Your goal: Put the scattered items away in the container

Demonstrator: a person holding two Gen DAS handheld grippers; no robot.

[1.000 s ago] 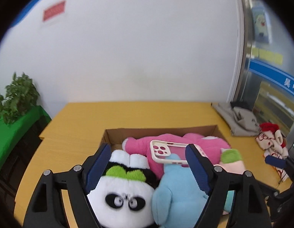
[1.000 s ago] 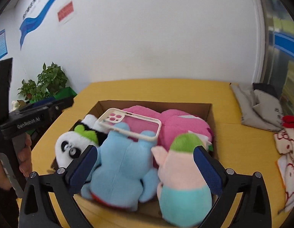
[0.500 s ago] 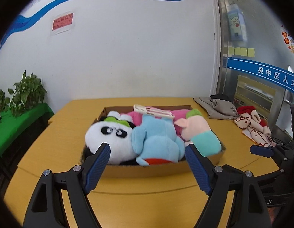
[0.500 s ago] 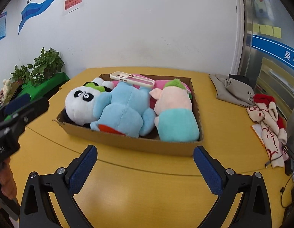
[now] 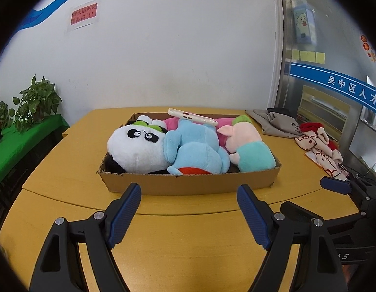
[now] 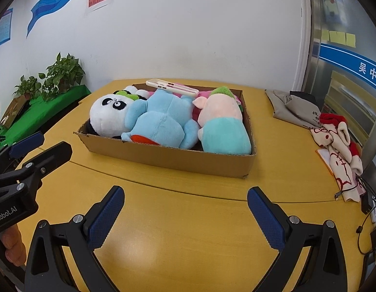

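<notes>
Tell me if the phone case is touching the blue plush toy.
Touching. In the right wrist view the phone case lies tilted across the top of the blue plush toy, its underside resting on the toy with no gap between them.

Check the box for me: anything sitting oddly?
Yes. The phone case lies tilted atop the blue plush, above the cardboard box rim rather than down inside, so it could slide off.

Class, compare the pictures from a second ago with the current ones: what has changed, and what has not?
Both tools, left and right, drew back from above the cardboard box to the bare table in front, open and empty throughout. The plush toys and phone case on top kept their places.
</notes>
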